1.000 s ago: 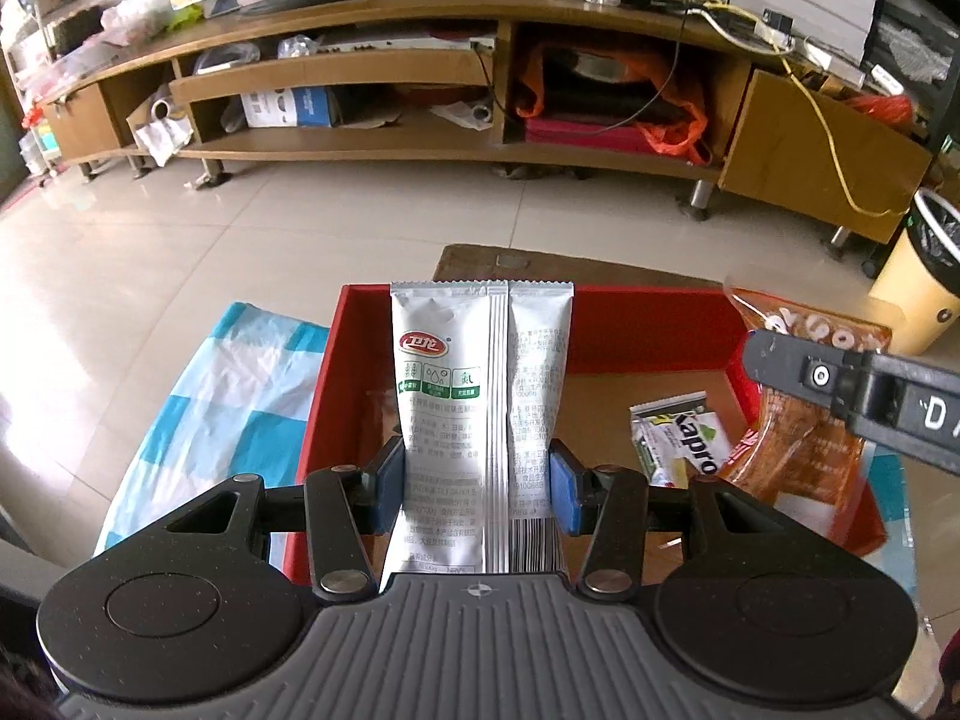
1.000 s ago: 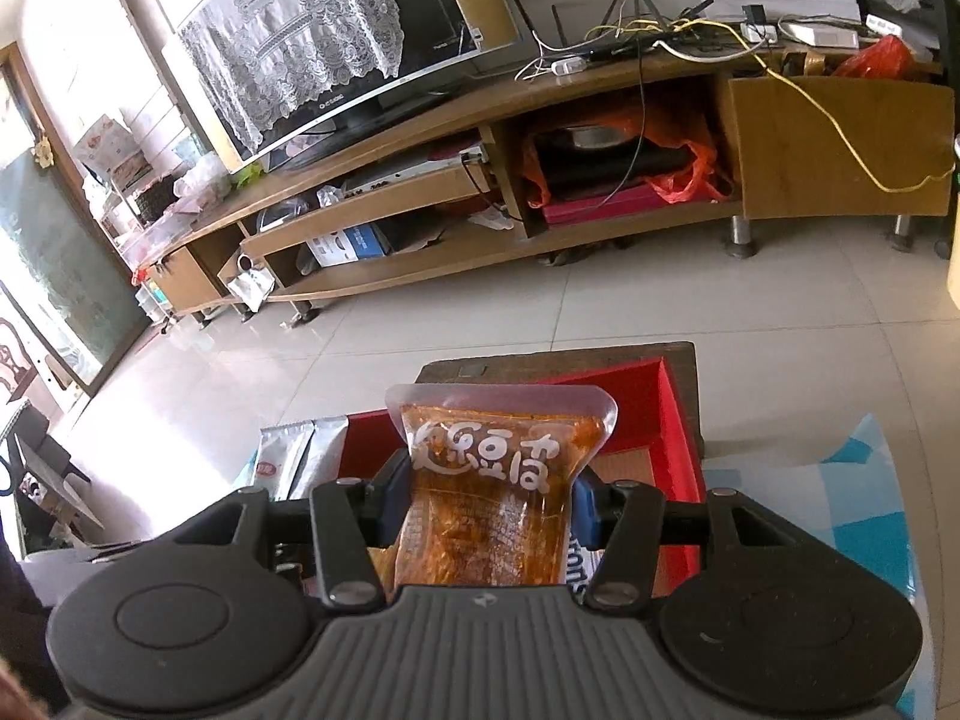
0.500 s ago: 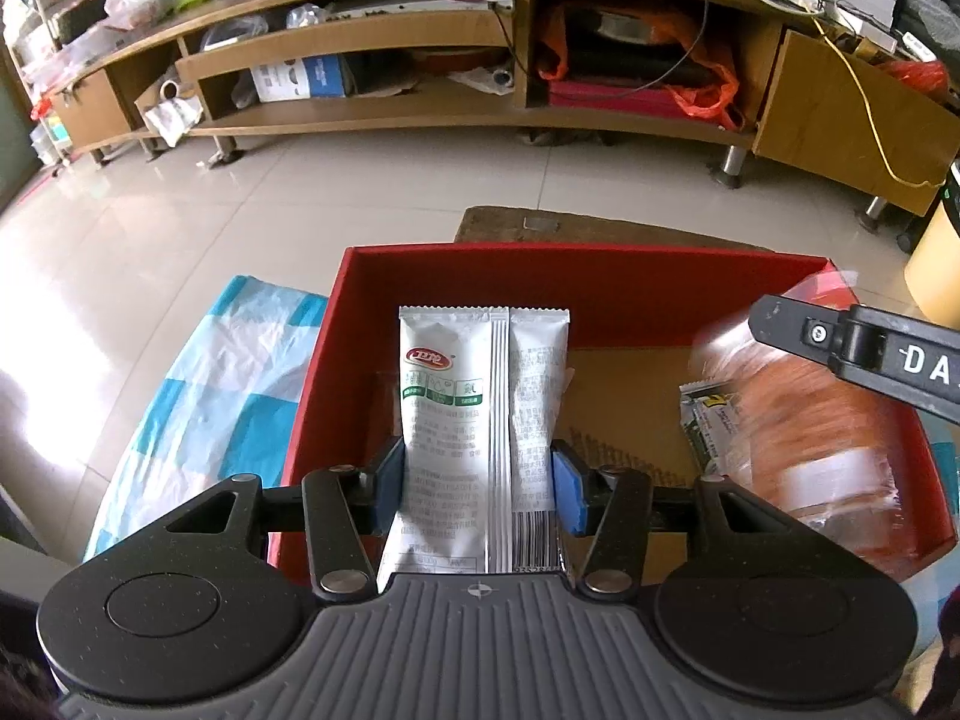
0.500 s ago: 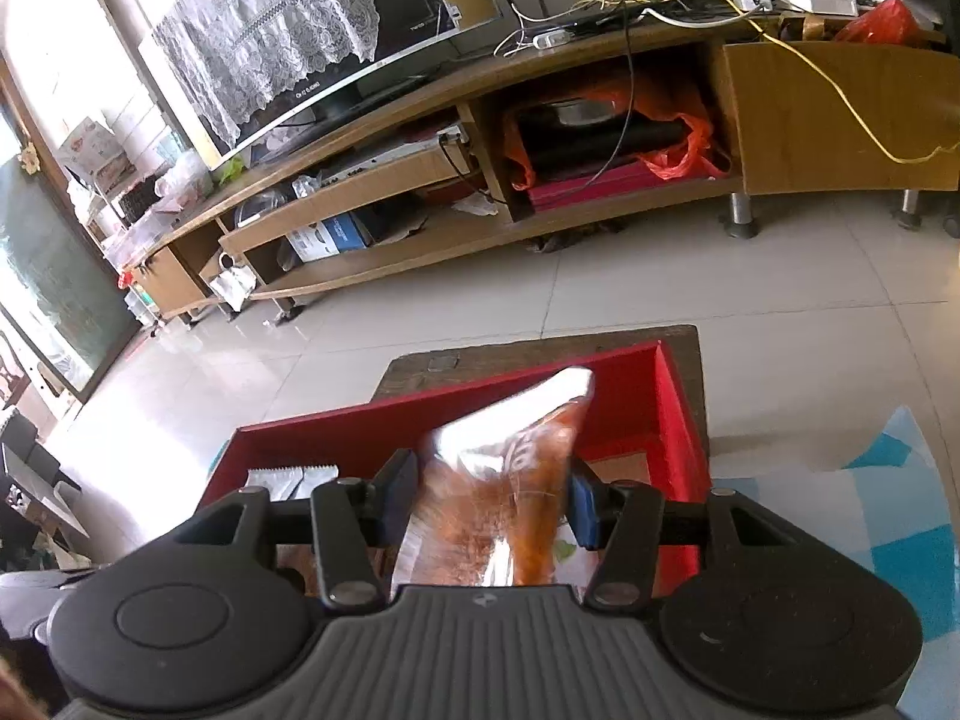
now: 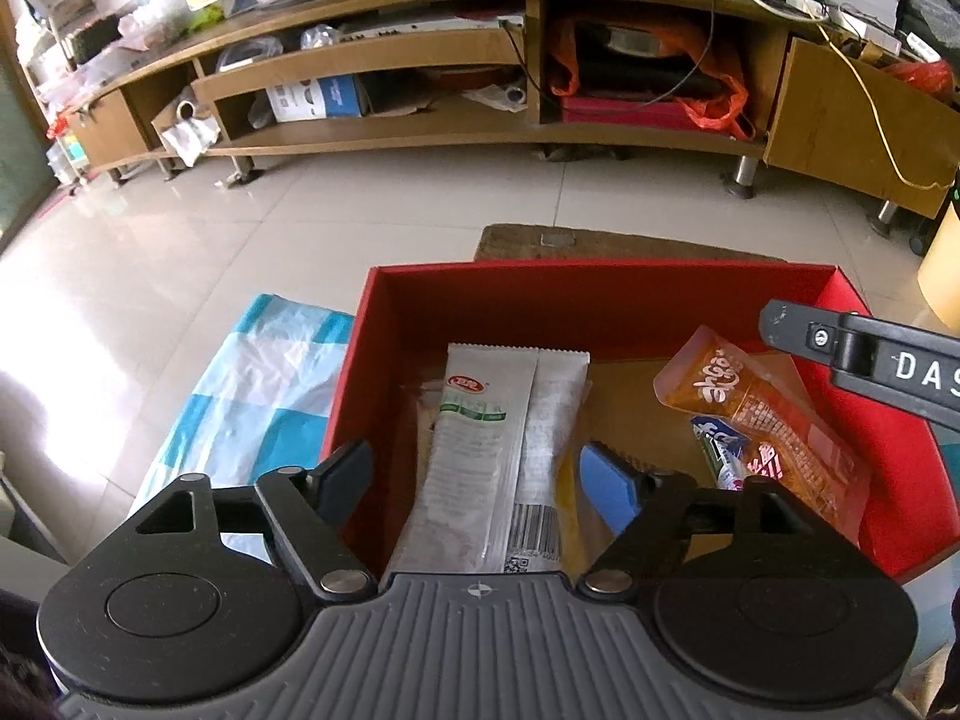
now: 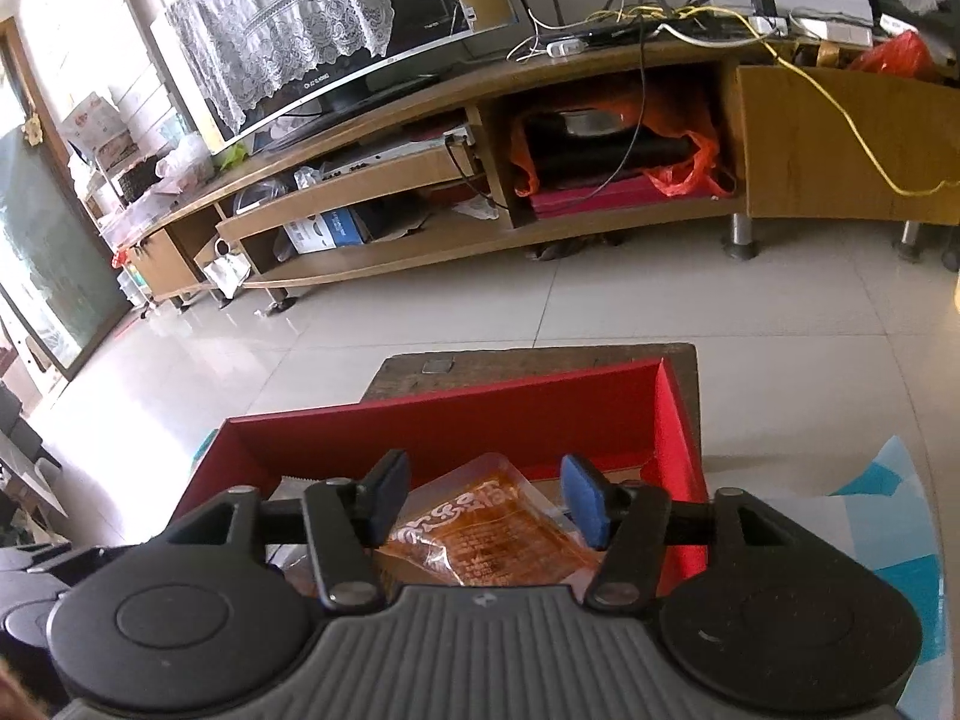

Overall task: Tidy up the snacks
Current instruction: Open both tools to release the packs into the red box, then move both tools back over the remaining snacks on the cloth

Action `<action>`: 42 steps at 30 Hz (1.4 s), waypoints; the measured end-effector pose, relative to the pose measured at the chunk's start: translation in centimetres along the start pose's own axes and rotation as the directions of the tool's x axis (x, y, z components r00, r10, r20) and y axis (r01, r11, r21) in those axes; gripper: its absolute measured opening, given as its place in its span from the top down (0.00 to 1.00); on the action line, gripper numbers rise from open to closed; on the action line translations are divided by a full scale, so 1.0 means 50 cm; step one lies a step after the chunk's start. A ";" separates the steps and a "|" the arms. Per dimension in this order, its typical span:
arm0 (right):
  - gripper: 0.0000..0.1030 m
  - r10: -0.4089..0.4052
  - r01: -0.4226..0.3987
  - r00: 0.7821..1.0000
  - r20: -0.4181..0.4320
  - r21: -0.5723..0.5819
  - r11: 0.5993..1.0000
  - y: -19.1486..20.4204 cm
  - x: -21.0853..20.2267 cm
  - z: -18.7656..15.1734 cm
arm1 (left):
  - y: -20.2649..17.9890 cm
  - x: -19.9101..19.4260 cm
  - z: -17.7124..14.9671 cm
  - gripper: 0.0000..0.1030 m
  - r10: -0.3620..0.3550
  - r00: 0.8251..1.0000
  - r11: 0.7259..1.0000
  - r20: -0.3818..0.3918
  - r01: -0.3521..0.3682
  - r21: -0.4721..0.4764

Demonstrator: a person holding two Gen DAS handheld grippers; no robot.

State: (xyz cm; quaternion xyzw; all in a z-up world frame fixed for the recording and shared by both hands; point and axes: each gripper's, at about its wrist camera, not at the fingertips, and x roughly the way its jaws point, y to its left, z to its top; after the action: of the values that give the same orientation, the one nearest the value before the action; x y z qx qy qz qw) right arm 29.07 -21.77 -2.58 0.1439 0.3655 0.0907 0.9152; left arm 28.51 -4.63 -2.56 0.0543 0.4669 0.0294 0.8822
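A red box sits on the low table; it also shows in the right wrist view. My left gripper is open above its left half, and a white-green snack packet lies loose in the box between the spread fingers. My right gripper is open over the box's right half, with an orange snack packet lying loose below it. That orange packet rests in the box on a blue-white packet. The right gripper's finger crosses the left wrist view.
A blue-and-white checked plastic sheet lies left of the box and also right of it. A brown stool top lies under the box. A long wooden TV cabinet stands across the tiled floor.
Both grippers opened and let go. The white-green packet and the orange packet dropped into the red box and now lie there.
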 end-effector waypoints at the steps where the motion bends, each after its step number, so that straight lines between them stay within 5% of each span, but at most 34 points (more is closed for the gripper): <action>1: 0.45 0.000 0.000 1.000 0.008 0.004 1.000 0.000 -0.006 0.001 | 0.003 -0.005 0.000 0.18 -0.001 1.000 1.000 0.004 0.001 -0.004; 14: 0.18 0.068 -0.067 0.995 0.077 -0.024 0.997 0.030 -0.100 0.009 | 0.020 -0.078 -0.012 0.16 -0.019 0.999 0.999 0.049 0.020 -0.027; 31: 0.18 0.071 -0.068 0.997 0.040 -0.068 0.995 0.090 -0.196 -0.038 | 0.077 -0.159 -0.080 0.14 -0.030 0.998 0.999 0.060 0.032 -0.031; 42: 0.18 0.074 -0.076 0.997 -0.014 -0.112 0.991 0.127 -0.235 -0.105 | 0.175 -0.193 -0.184 0.12 0.005 1.000 0.999 0.006 -0.005 -0.038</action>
State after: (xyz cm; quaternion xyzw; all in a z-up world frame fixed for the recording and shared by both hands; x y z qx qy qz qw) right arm 16.60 -17.93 3.42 0.1053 0.3586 0.1462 0.9159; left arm 15.48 3.67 1.29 0.0388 0.4634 0.0403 0.8844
